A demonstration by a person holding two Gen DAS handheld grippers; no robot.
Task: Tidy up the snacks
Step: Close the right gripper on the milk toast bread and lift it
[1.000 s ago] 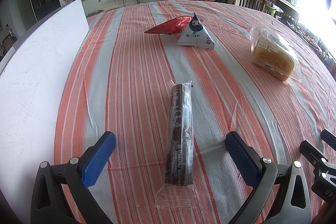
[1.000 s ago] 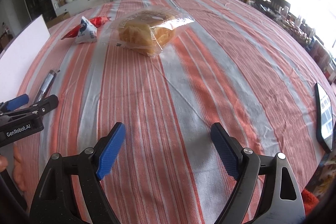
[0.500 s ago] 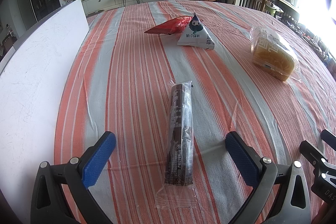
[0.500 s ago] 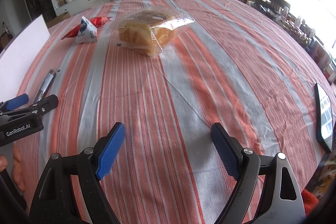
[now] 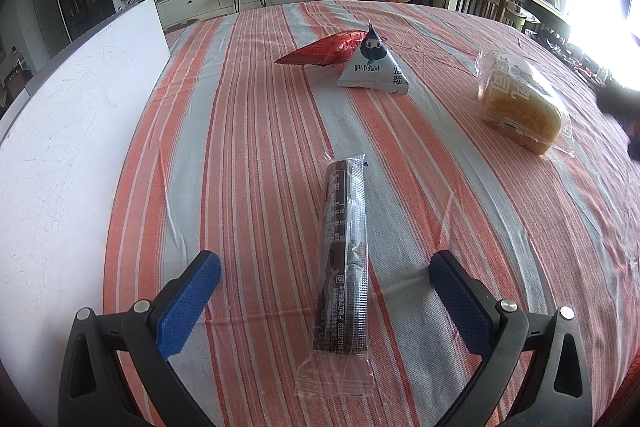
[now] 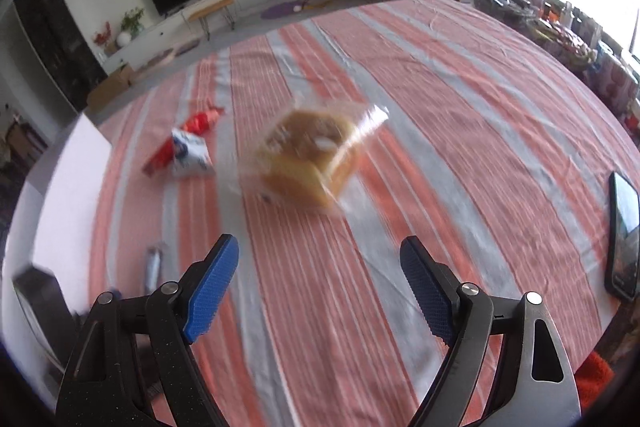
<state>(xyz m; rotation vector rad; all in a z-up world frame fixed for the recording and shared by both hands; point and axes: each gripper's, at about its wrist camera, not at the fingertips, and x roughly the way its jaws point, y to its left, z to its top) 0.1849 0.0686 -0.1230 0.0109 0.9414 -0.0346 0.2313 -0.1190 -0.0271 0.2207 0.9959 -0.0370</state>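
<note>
A long dark chocolate bar in clear wrap (image 5: 345, 259) lies on the striped tablecloth between the fingers of my open left gripper (image 5: 325, 273), untouched. Farther back lie a red snack packet (image 5: 324, 53) and a white triangular pouch (image 5: 374, 69). A bagged bread loaf (image 5: 518, 107) sits to the right. In the blurred right wrist view, my right gripper (image 6: 320, 261) is open and raised above the cloth, with the bread loaf (image 6: 308, 161) ahead of it, the white pouch (image 6: 190, 155) and red packet (image 6: 200, 121) to the left.
A large white board (image 5: 68, 131) covers the table's left side. A black phone (image 6: 624, 235) lies near the right edge. Chairs and a TV cabinet stand beyond the table. Part of the left gripper's body (image 6: 38, 295) shows at the lower left of the right wrist view.
My right gripper has lifted and swung, so its view now looks down on the bread from higher up, with motion blur. The left gripper and the chocolate bar have not moved.
</note>
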